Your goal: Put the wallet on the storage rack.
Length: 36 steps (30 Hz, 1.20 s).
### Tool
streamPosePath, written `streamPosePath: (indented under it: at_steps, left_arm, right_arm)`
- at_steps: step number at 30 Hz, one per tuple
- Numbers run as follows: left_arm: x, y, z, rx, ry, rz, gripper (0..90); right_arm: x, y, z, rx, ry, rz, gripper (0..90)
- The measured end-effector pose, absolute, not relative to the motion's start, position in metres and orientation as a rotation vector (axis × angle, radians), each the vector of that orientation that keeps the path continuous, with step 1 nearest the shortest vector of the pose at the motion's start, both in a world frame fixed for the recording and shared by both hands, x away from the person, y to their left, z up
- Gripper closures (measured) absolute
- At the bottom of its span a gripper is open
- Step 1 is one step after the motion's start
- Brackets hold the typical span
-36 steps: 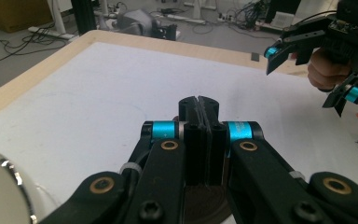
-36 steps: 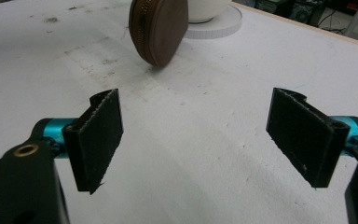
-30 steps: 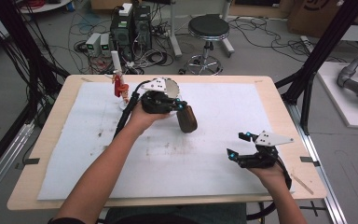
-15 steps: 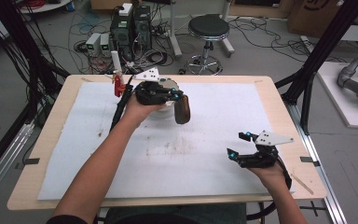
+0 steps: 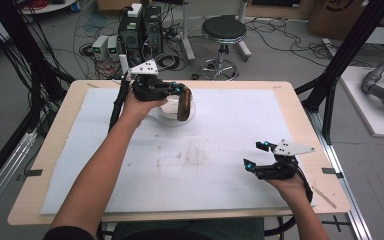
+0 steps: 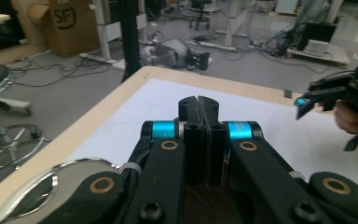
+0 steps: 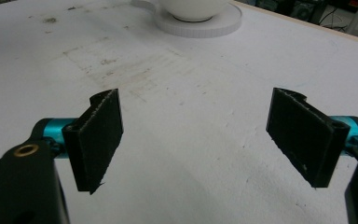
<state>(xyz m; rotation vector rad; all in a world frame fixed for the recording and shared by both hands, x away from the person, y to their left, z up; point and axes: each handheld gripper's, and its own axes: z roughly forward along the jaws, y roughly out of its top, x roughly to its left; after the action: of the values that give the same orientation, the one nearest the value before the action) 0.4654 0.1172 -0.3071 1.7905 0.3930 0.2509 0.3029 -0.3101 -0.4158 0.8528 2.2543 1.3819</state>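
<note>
With my left gripper (image 5: 180, 92) clamped on the brown pouch (image 5: 183, 104) above the cup (image 5: 172, 109), I should tip slowly; right gripper (image 5: 256, 155) idles wide open.

You work at a wooden table (image 5: 300, 107) under a white sheet (image 5: 230, 130); beyond it, grey floor (image 5: 280, 55), a black stool (image 5: 223, 30), tangled cables (image 5: 95, 30), a cardboard box (image 6: 70, 25).

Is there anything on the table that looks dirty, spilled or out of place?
Yes. The white sheet that covers the table has a brownish smudge near its middle, like a dried stain. The right gripper view shows the same marks. The white cup on its saucer stands upright, with no liquid around it.
</note>
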Motion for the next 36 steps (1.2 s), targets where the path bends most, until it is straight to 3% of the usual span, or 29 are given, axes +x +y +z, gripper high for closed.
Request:
streamPosePath:
  at_steps: [27, 30, 36]
  left_arm:
    - [0.497, 0.134, -0.321, 1.826, 0.569, 0.36, 88.3]
    - [0.497, 0.131, -0.324, 1.824, 0.579, 0.365, 74.5]
    - [0.493, 0.13, -0.324, 1.829, 0.552, 0.359, 68.8]
  right_arm:
    - [0.304, -0.315, -0.418, 0.876, 2.251, 1.377, 18.8]
    - [0.303, -0.315, -0.418, 0.875, 2.251, 1.377, 18.8]
    - [0.303, -0.315, -0.418, 0.871, 2.255, 1.38, 18.8]
